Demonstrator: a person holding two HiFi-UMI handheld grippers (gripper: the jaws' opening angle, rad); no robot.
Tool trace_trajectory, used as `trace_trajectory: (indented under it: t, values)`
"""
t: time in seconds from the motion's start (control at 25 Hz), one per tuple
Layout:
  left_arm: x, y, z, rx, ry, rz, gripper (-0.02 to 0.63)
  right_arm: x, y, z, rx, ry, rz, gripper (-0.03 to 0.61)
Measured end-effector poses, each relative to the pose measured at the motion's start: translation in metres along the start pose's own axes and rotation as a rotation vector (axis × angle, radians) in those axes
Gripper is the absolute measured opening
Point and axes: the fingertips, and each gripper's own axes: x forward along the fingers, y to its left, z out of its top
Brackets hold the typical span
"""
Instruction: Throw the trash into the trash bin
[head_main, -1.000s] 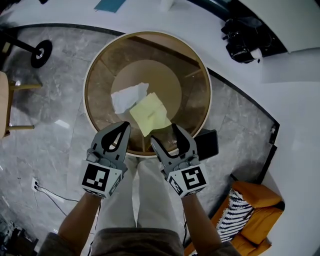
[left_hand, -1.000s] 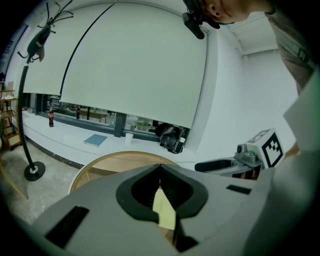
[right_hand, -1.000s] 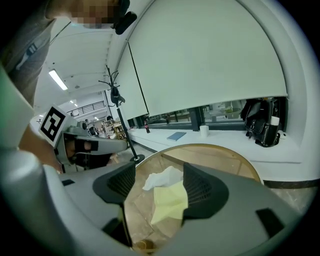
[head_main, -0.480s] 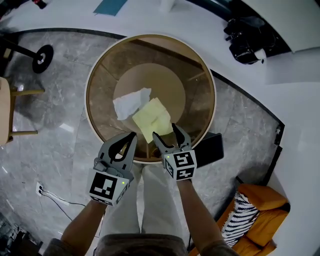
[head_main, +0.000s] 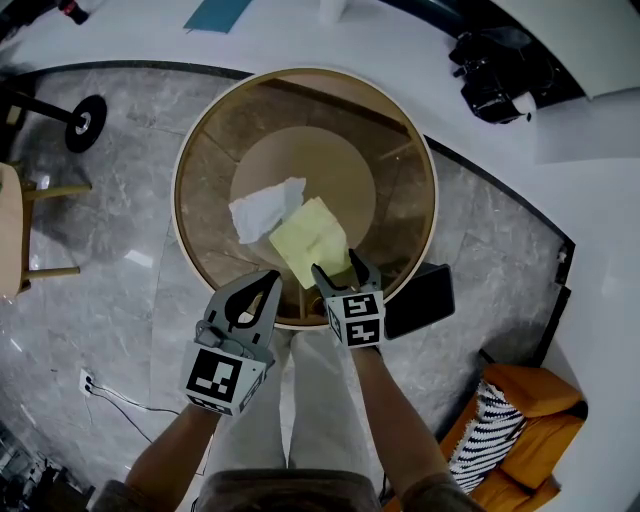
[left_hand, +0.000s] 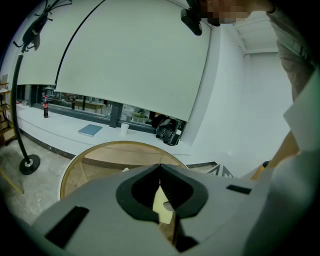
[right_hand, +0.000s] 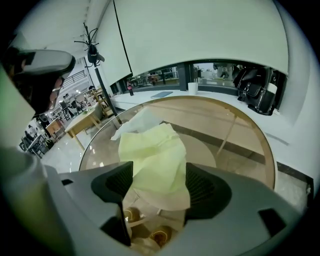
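Lying on the round table (head_main: 432, 215), a soft yellow paper (head_main: 310, 240) looked wrinkled and a bit folded, near the middle of the head view. A crumpled white paper (head_main: 262, 208) touched its upper left edge. The table had a see-through brownish glass top with a pale wooden ring around it.

The right gripper (head_main: 340, 268) pointed down at the lower edge of the yellow paper. Its grey jaws had just been opening and stood wide apart. The yellow paper sat between them, but the ribbed black pads did not squeeze it. The left gripper (head_main: 262, 285), just to the left, had its jaw tips pressed together with nothing pinched.

A dark boxy thing (head_main: 420, 298) sat by the table's lower right rim. The floor (head_main: 100, 250) was shiny grey stone. An orange armchair (head_main: 525, 425) with a striped cushion stood in the lower right corner.
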Motion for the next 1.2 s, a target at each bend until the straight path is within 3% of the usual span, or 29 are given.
trace_trajectory:
  t: [0.24, 0.4, 0.52, 0.6, 0.92, 1.2]
  values:
    - [0.002, 0.001, -0.004, -0.003, 0.013, -0.012, 0.020, 0.002, 0.001, -0.003, -0.006, 0.019, -0.009, 0.314]
    - [0.003, 0.000, -0.005, 0.003, 0.022, -0.023, 0.020, -0.001, 0.000, -0.004, -0.005, 0.025, -0.032, 0.202]
    - [0.005, 0.000, -0.005, 0.006, 0.024, -0.027, 0.020, -0.003, -0.003, -0.002, 0.002, 0.017, -0.040, 0.079]
    - [0.005, 0.000, -0.005, 0.007, 0.026, -0.028, 0.020, -0.006, -0.005, 0.000, 0.010, 0.012, -0.045, 0.045]
    - [0.011, -0.006, -0.001, 0.011, 0.031, -0.046, 0.020, -0.015, -0.010, 0.011, 0.029, -0.019, -0.062, 0.035]
    - [0.028, -0.029, 0.008, 0.014, 0.036, -0.111, 0.020, -0.046, -0.033, 0.024, 0.072, -0.096, -0.117, 0.035]
